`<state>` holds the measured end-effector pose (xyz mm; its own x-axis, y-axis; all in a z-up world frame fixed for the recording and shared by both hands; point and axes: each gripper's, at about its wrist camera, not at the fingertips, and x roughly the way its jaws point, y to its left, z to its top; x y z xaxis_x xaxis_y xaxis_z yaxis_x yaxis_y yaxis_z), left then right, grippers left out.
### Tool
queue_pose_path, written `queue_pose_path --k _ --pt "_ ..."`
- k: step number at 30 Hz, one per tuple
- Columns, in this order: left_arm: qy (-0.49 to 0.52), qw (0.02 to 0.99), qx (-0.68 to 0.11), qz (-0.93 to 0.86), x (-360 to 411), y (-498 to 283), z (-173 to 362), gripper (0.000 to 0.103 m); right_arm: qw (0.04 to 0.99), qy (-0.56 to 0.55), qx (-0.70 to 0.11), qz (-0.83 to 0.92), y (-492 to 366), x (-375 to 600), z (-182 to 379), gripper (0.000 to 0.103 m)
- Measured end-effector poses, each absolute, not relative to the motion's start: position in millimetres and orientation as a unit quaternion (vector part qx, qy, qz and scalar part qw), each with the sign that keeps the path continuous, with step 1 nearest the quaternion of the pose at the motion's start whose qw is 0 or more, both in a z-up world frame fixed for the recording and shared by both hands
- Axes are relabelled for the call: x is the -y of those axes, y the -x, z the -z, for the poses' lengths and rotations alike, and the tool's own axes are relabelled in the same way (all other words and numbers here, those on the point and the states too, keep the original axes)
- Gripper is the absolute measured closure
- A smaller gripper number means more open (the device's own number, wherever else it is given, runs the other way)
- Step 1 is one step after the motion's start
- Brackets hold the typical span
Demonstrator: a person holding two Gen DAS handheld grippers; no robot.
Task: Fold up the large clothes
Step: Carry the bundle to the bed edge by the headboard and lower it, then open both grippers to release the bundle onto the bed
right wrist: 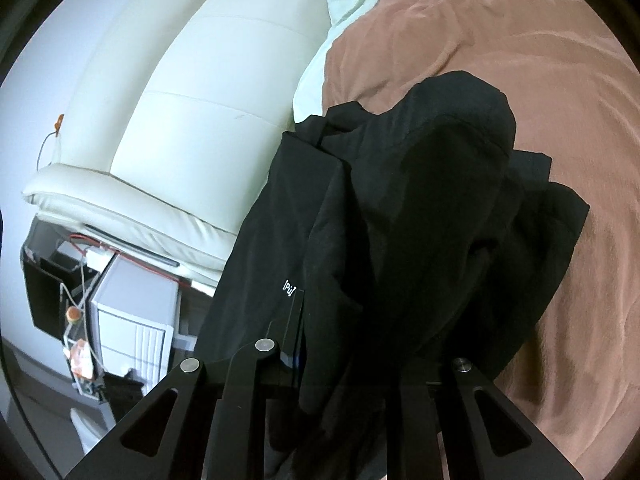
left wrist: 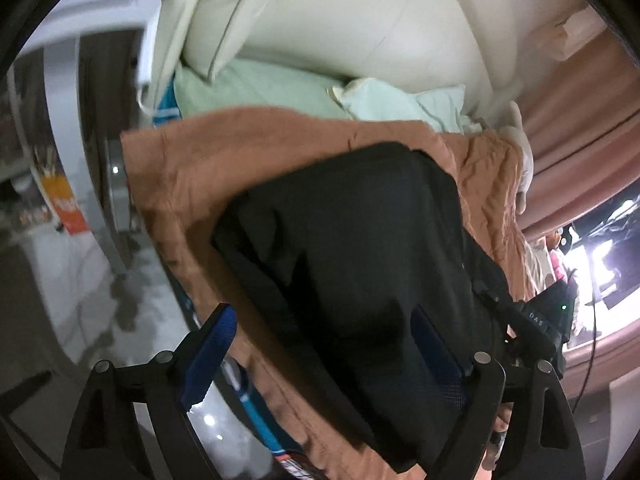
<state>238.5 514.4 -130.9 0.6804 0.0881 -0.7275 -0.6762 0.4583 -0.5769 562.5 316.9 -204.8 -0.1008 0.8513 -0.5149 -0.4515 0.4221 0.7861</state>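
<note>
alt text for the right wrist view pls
A crumpled black fabric garment drapes over the right gripper, hiding its fingertips, above a brown blanket-covered bed. A cream padded leather headboard and a white bedside cabinet stand to the left.

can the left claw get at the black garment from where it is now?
Probably yes: the left claw is open, with the black garment already lying between its blue fingers on the brown blanket. Nothing blocks it.

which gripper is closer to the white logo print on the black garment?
Right. The logo sits just off the right gripper, beside its finger. The left gripper straddles another part of the black garment; no logo visible there.
</note>
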Motion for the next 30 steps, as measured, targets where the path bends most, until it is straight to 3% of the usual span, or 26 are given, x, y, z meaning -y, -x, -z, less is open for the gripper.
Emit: queue_pose_path --k 3,9,15,17,26,30 --pt "0.468 0.786 -0.332 -0.23 -508 -253 146 0.031 0.641 -0.187 -0.539 -0.513 -563 -321 200 0.085" --pt "0.462 0.797 -0.32 -0.222 -517 -266 133 0.046 0.66 -0.162 -0.517 -0.521 -571 -339 188 0.086" --pt "0.461 0.798 -0.32 -0.219 -520 -273 140 0.047 0.664 -0.163 -0.532 -0.499 -584 -344 203 0.084" --pt "0.465 0.795 -0.32 -0.222 -521 -274 145 0.047 0.668 -0.153 -0.54 -0.488 -584 -342 210 0.075" --pt "0.455 0.79 -0.33 -0.247 -511 -260 148 0.039 0.689 -0.105 -0.549 -0.461 -564 -314 215 0.054" --pt "0.44 0.791 -0.336 -0.26 -500 -256 135 0.039 0.696 -0.088 -0.548 -0.455 -559 -296 202 0.053"
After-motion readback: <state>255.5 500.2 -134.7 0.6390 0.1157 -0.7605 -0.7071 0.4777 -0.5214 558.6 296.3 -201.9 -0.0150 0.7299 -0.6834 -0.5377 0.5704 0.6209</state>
